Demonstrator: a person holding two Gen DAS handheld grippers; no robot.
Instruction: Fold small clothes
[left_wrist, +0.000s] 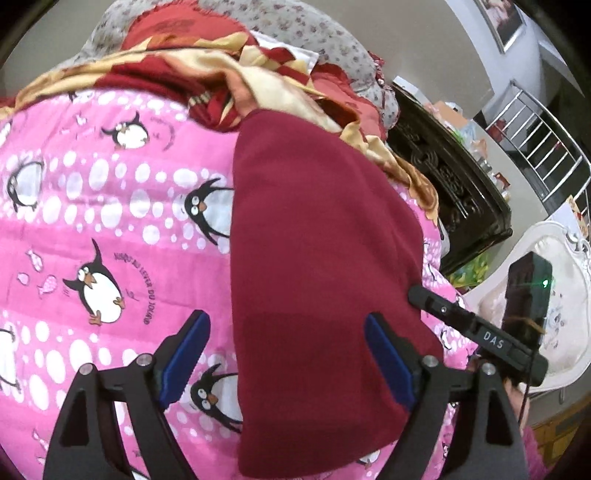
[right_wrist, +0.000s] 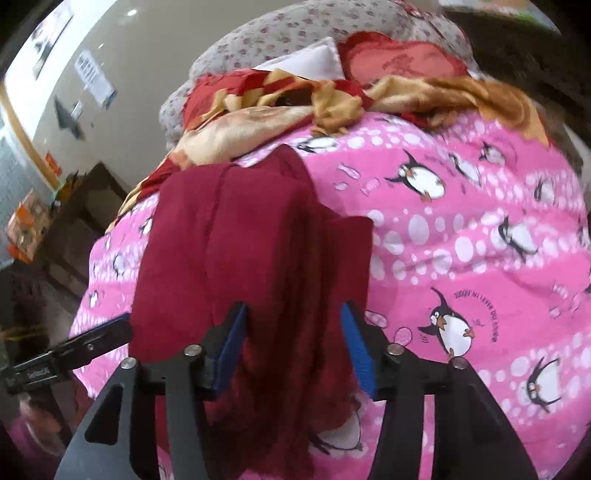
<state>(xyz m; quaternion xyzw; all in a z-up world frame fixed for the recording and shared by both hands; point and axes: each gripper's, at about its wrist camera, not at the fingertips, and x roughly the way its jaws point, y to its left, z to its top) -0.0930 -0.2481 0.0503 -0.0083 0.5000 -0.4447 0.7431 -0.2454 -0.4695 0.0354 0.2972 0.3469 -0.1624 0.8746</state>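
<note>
A dark red garment (left_wrist: 314, 240) lies folded into a long strip on the pink penguin bedspread (left_wrist: 110, 221). My left gripper (left_wrist: 290, 354) hovers over its near end. The jaws stand wide open, one blue pad on the bedspread side and the other over the cloth, neither pressing. In the right wrist view the same garment (right_wrist: 240, 229) shows several stacked layers, with a looser bunch at the near end. My right gripper (right_wrist: 295, 347) straddles that bunch. Its blue pads stand apart on either side of the cloth, not squeezing it. The other gripper's black finger (right_wrist: 92, 339) shows at the left.
A crumpled red and gold blanket (left_wrist: 221, 70) and a grey floral pillow (left_wrist: 314, 29) lie at the far end of the bed. Dark carved furniture (left_wrist: 443, 177), a metal railing (left_wrist: 535, 147) and a white ornate chair (left_wrist: 554, 314) stand beside the bed.
</note>
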